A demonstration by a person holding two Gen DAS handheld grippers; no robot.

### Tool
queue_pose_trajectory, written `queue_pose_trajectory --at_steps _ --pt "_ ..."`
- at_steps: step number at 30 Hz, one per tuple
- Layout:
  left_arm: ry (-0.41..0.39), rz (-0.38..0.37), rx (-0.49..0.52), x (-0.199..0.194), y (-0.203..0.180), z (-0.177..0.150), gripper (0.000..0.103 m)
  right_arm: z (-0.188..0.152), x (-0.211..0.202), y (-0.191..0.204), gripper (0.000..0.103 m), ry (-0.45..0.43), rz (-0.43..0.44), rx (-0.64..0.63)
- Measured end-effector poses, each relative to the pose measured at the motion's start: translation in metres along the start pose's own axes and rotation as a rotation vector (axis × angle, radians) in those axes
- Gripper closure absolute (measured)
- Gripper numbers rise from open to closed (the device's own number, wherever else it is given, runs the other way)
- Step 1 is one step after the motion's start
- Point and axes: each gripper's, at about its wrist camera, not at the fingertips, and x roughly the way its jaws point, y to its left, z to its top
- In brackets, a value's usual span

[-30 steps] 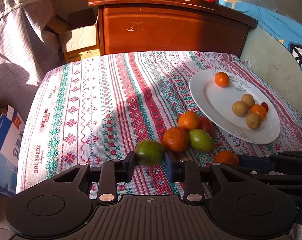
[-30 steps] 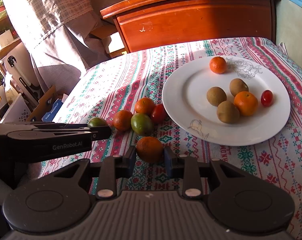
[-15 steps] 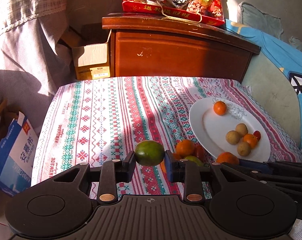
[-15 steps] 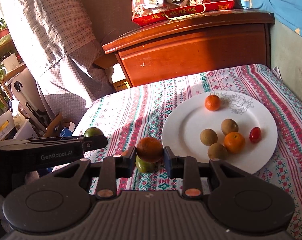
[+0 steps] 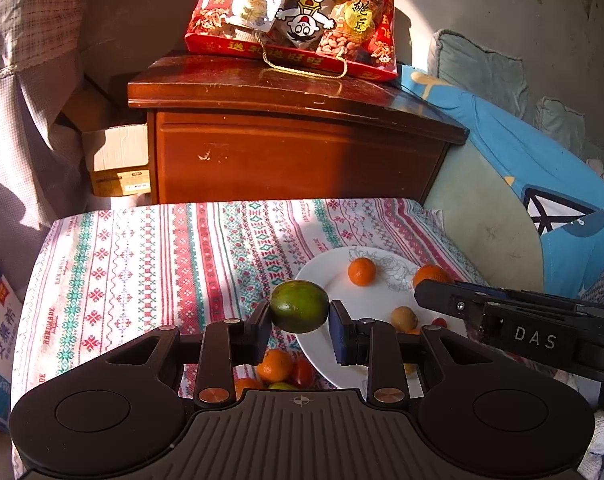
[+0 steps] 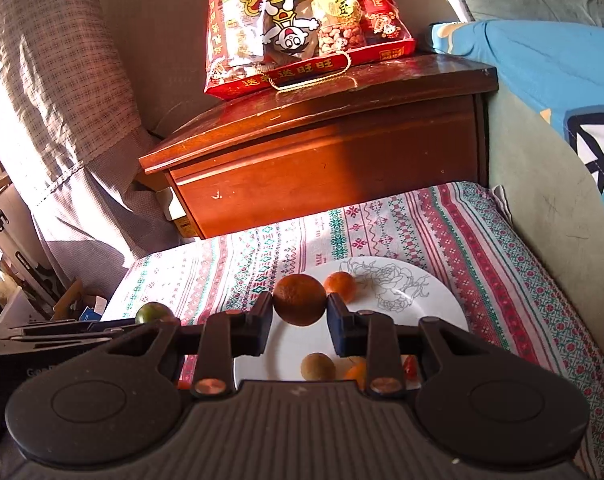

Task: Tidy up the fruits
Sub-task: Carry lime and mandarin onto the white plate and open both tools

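Sunlit woven cloth (image 5: 141,264), striped with red and green cross-stitch motifs and printed "HANDMADE" along one band, covers the surface seen from the left wrist, with a glossy dark-wood cabinet (image 5: 293,152) behind it bearing a shiny red snack bag (image 5: 297,16) with Chinese characters and a cartoon boy. The left gripper (image 5: 299,318) pinches a smooth, rounded green fruit (image 5: 299,306) between its pads, held clear of the cloth beside the near rim of a round white plate (image 5: 334,344) with a line-drawn rose. On the plate lie a dimpled orange mandarin (image 5: 362,271) and a dull brown kiwi (image 5: 404,318); more small fruit sit on the cloth beneath the fingers. At right, the other tool's black arm reads "DAS". From the right wrist, the same striped cloth (image 6: 482,248) and cabinet (image 6: 322,168) fill the background. The right gripper (image 6: 299,316) is clamped on a shadowed, pebbly orange mandarin (image 6: 299,299), held above the plate (image 6: 442,304), where another mandarin (image 6: 340,286) and a matte kiwi (image 6: 318,366) rest. At the left edge, the green fruit (image 6: 153,312) shows at the tip of the other tool.
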Motion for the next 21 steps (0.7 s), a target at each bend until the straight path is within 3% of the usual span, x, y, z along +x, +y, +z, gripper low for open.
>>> queue_pose_trajectory --at_steps 5,21 --pt "0.038 -0.007 0.036 0.022 -0.011 0.003 0.075 0.004 0.011 -0.028 0.073 0.02 -0.024 0.108" --pt "0.127 -0.012 0.044 0.071 -0.024 -0.003 0.075 -0.006 0.052 -0.056 0.073 0.103 -0.095 0.169"
